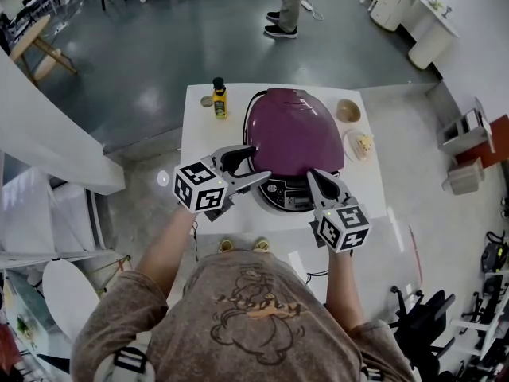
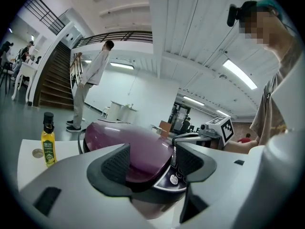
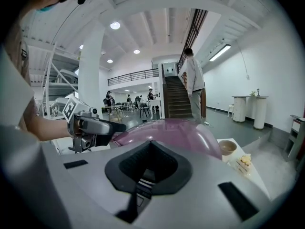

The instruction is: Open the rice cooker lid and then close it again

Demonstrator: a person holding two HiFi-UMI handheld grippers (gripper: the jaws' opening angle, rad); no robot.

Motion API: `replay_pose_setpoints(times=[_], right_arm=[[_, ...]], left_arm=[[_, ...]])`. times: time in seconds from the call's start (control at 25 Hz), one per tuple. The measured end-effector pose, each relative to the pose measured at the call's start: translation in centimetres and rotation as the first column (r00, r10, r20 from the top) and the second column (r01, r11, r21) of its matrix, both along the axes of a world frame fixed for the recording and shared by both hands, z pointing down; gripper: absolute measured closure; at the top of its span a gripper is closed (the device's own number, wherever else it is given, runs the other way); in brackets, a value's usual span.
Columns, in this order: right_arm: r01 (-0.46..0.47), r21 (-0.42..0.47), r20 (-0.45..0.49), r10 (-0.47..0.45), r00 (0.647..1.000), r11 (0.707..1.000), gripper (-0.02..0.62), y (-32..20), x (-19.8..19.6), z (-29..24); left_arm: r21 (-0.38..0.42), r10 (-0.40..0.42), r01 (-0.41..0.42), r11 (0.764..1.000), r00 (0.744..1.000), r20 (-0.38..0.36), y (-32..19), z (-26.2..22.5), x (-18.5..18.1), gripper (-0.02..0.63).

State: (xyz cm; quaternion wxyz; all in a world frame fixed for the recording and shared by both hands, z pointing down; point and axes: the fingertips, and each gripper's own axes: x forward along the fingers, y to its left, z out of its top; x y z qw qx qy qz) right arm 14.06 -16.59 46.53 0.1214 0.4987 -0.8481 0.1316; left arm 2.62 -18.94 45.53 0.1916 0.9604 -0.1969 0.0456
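Note:
The rice cooker stands in the middle of the white table (image 1: pixel 199 146) with its purple lid (image 1: pixel 294 134) down. Its dark control panel (image 1: pixel 293 199) faces me. My left gripper (image 1: pixel 253 168) is open at the cooker's front left, and the lid's front edge (image 2: pixel 128 149) shows between its pads with nothing gripped. My right gripper (image 1: pixel 312 177) is shut and empty, over the front right of the panel. In the right gripper view the lid (image 3: pixel 176 132) rises just beyond the jaws (image 3: pixel 148 168), and the left gripper (image 3: pixel 93 127) shows at the left.
A yellow oil bottle (image 1: pixel 219 102) and a small round lid (image 1: pixel 207 100) stand at the table's back left. A bowl (image 1: pixel 347 111) and a plate with cake (image 1: pixel 359 144) sit to the right of the cooker. A person (image 1: pixel 285 6) stands on the floor beyond.

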Motion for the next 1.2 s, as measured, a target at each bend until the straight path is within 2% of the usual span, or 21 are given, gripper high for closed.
replay_pose_setpoints(times=[0.44, 0.72, 1.2], right_arm=[[0.003, -0.047, -0.022, -0.004, 1.0, 0.999, 0.592, 0.1, -0.1, 1.4], [0.003, -0.078, -0.075, -0.009, 0.997, 0.997, 0.591, 0.2, -0.2, 2.1], [-0.002, -0.148, -0.048, -0.005, 0.999, 0.989, 0.592, 0.1, -0.1, 2.4]], left_arm=[[-0.02, 0.006, -0.006, 1.0, 1.0, 0.019, 0.1, 1.1, 0.0, 0.29], [-0.022, 0.007, -0.006, 1.0, 0.999, 0.042, 0.2, 1.5, 0.0, 0.295], [-0.025, 0.012, -0.011, 1.0, 0.999, 0.053, 0.2, 1.8, 0.1, 0.298]])
